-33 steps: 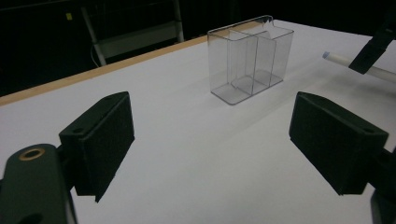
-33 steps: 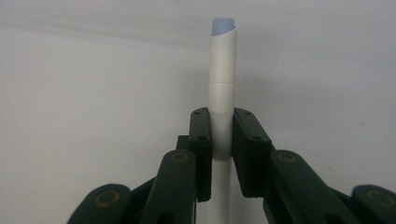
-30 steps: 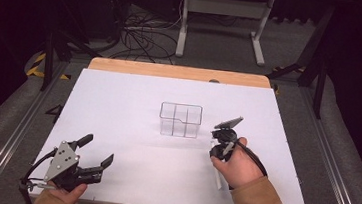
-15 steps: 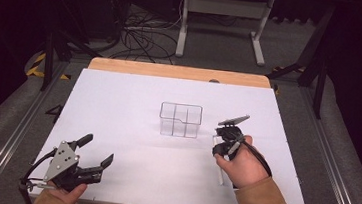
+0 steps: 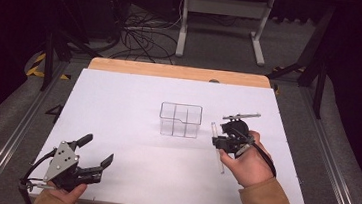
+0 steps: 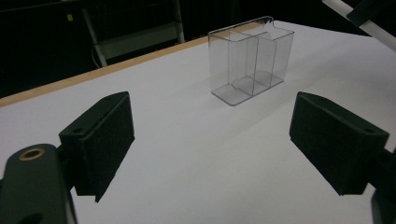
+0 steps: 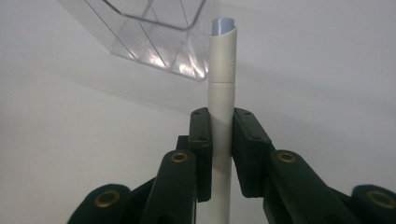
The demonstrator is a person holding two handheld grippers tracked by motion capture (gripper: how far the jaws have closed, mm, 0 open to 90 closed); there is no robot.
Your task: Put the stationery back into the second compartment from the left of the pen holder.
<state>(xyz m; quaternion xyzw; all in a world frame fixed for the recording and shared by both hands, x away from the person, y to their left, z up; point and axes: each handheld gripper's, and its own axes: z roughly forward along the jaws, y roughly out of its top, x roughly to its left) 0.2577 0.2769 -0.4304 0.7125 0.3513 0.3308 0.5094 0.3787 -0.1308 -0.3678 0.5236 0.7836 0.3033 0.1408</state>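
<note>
Two grippers are in my hands over the white table (image 5: 133, 102). With my right gripper (image 5: 221, 142) I have a slim white pen (image 5: 216, 148) pinched between the jaws, which are closed tight against its barrel; in the right gripper view the pen (image 7: 221, 107) runs up between the pads and ends in a pale blue tip, with a ribbed cap section just below it. From above, the pen lies at a slant beside my right hand (image 5: 246, 161), its far end pointing toward the clear plastic organizer (image 5: 181, 119). That organizer stands upright near the middle of the table, divided into compartments, and I see nothing in them. The pen's tip is near the organizer's right side but apart from it. My left gripper (image 5: 94, 155) sits at the near left corner of the table, well away from the organizer, jaws spread wide and holding nothing; in the left gripper view the organizer (image 6: 251, 58) stands ahead between the two black pads (image 6: 105, 140).
</note>
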